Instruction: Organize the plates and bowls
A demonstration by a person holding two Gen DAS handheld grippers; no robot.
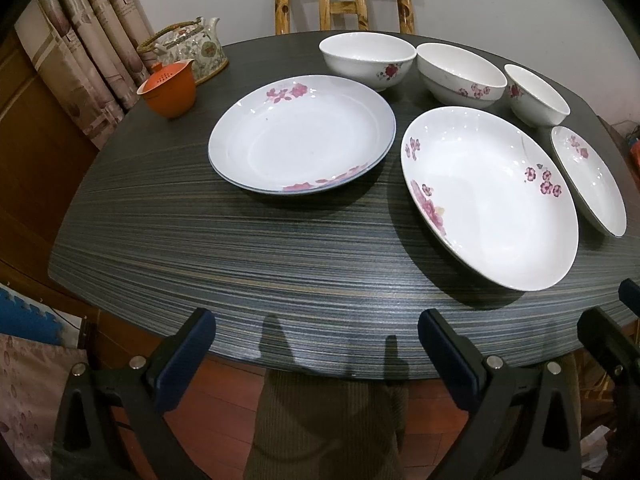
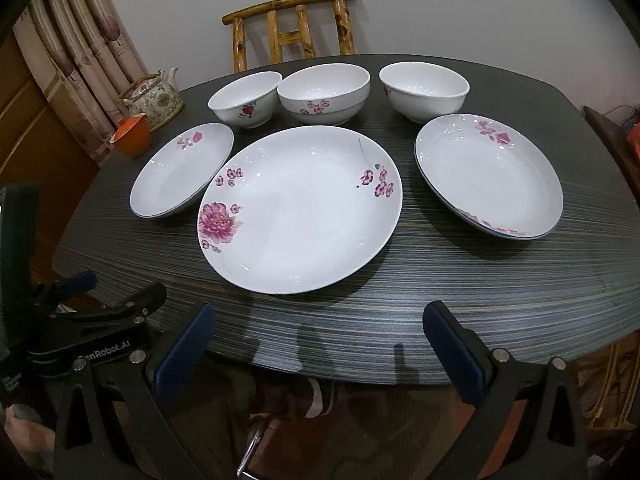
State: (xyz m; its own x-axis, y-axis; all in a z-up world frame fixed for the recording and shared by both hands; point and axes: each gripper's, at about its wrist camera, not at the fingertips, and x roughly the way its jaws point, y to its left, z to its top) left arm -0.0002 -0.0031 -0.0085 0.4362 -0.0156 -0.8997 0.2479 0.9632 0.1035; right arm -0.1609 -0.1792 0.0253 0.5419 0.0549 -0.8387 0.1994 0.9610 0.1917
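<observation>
While hovering at the near edge of the striped table [image 2: 400, 300], held both left gripper [image 1: 316, 356] and right gripper [image 2: 318, 354] spread wide, empty. Read "GenRobot.AI" on the left one. Saw three plates [image 2: 300, 208] before three bowls [image 2: 324, 92], all apart.

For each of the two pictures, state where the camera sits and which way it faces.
Left wrist: above the near table edge, facing the left plate; open left gripper, right gripper's edge showing.
Right wrist: further right, facing the large centre plate; open right gripper, left gripper beside it.
Both share: three plates, three bowls, teapot, chair.
</observation>
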